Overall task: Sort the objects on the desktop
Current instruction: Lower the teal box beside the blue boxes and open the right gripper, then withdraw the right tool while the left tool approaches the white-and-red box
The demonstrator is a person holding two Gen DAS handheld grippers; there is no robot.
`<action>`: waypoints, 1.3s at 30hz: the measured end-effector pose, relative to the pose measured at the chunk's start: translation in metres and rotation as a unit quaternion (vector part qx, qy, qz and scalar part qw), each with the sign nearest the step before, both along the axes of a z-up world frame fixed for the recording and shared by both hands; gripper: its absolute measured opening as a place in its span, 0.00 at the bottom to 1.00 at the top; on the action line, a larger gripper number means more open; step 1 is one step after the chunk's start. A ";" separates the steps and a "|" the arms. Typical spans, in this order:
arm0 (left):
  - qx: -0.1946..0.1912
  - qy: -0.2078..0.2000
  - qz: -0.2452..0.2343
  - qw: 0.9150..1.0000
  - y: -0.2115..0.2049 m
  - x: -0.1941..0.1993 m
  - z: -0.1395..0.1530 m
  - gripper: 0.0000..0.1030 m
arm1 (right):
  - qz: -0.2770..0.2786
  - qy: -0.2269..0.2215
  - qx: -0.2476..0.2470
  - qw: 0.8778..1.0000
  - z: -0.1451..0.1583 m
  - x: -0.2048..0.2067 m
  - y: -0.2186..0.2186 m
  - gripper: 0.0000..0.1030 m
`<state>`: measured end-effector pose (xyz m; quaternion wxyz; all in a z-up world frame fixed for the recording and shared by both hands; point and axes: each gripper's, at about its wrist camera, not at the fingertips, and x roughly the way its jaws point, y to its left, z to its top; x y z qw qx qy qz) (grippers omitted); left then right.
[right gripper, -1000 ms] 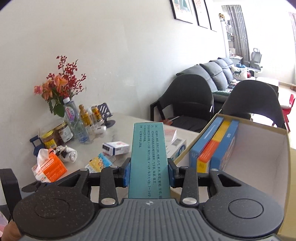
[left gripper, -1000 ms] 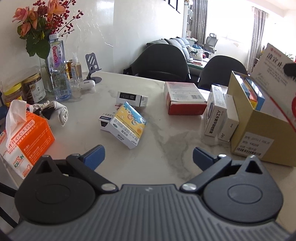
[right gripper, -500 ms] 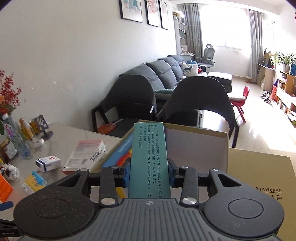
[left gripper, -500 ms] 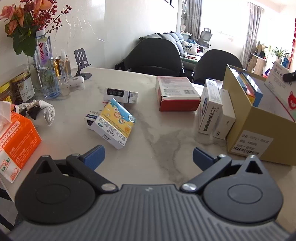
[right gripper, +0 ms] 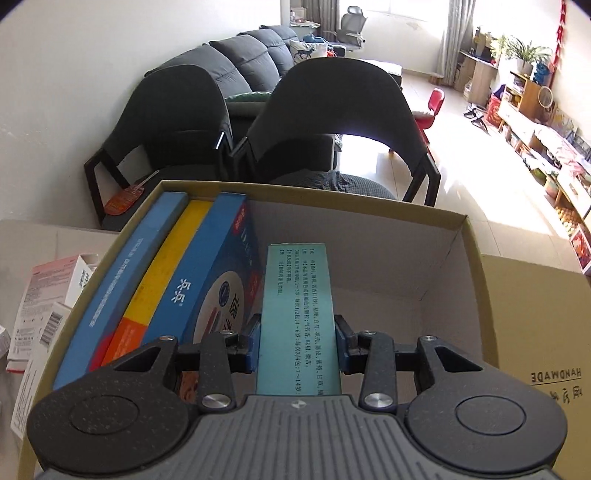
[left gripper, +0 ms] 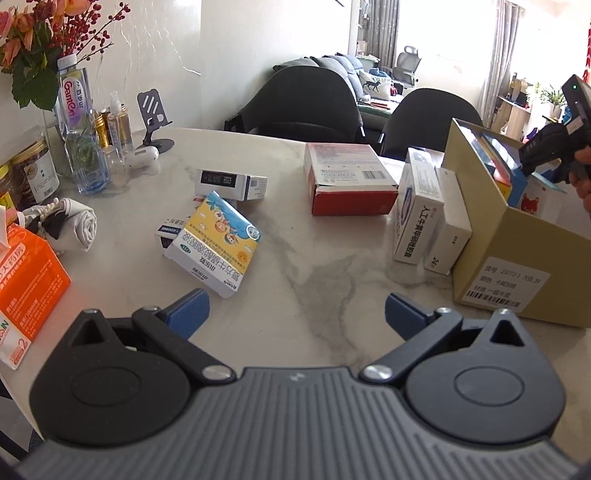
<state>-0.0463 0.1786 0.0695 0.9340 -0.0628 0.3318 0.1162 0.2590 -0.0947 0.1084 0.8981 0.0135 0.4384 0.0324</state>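
Only rightward: teal box [right gripper: 297, 317] (jaws clamped) inside carton [right gripper: 476, 280].

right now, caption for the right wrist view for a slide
Right gripper lowers a teal box into the cardboard box beside upright blue and yellow boxes.

This is a home living room: a grey sofa [right gripper: 251, 51], dark chairs [right gripper: 332, 110], flowers [left gripper: 33, 33] and a small red chair [right gripper: 432, 107].

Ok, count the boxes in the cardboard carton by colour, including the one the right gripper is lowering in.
Blue boxes: 2
Yellow box: 1
Teal box, held by the right gripper: 1
Total in the cardboard carton: 4
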 end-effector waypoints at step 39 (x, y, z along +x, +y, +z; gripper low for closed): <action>-0.009 0.017 -0.024 1.000 -0.008 0.028 -0.008 1.00 | 0.138 0.077 0.171 0.973 0.018 -0.016 -0.041 0.40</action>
